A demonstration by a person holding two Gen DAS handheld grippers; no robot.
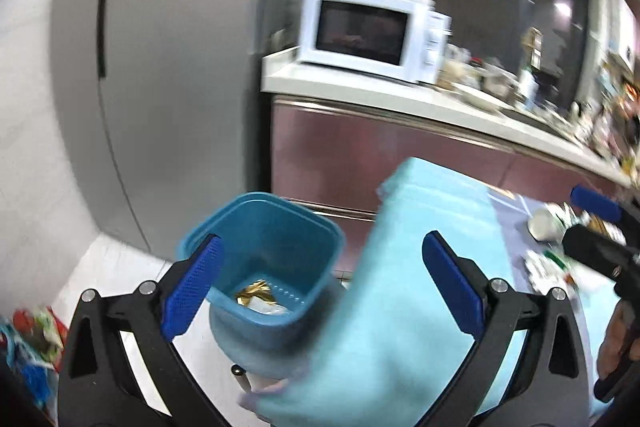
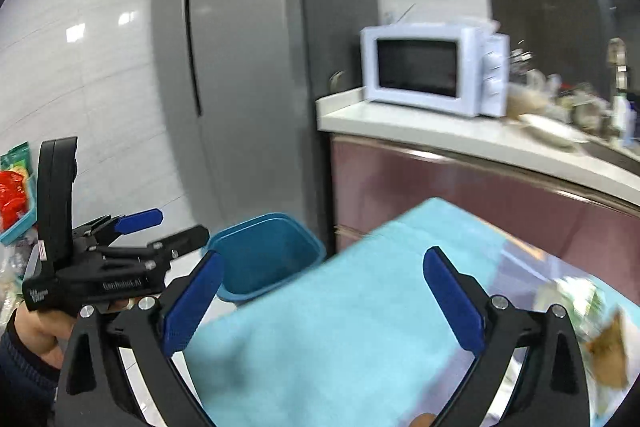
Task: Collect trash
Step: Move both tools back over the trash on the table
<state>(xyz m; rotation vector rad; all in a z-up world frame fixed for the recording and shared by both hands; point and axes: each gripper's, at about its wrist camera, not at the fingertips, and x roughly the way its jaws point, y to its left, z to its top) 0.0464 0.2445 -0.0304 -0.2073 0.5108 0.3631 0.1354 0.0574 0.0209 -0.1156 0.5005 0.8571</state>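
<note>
The left tool (image 1: pixel 320 283) hangs with its blue fingers spread wide and nothing between them, above a blue bin (image 1: pixel 260 267) on the floor. A gold wrapper (image 1: pixel 256 295) and a white scrap lie at the bin's bottom. Just right of the bin, a light blue cloth (image 1: pixel 400 287) covers a table. On it, near the far right, a paper cup (image 1: pixel 545 223) lies tipped among blurred litter. The right tool (image 2: pixel 320 301) is also wide and empty, over the cloth. A white microwave (image 2: pixel 432 69) sits on the counter (image 2: pixel 440 135) behind.
</note>
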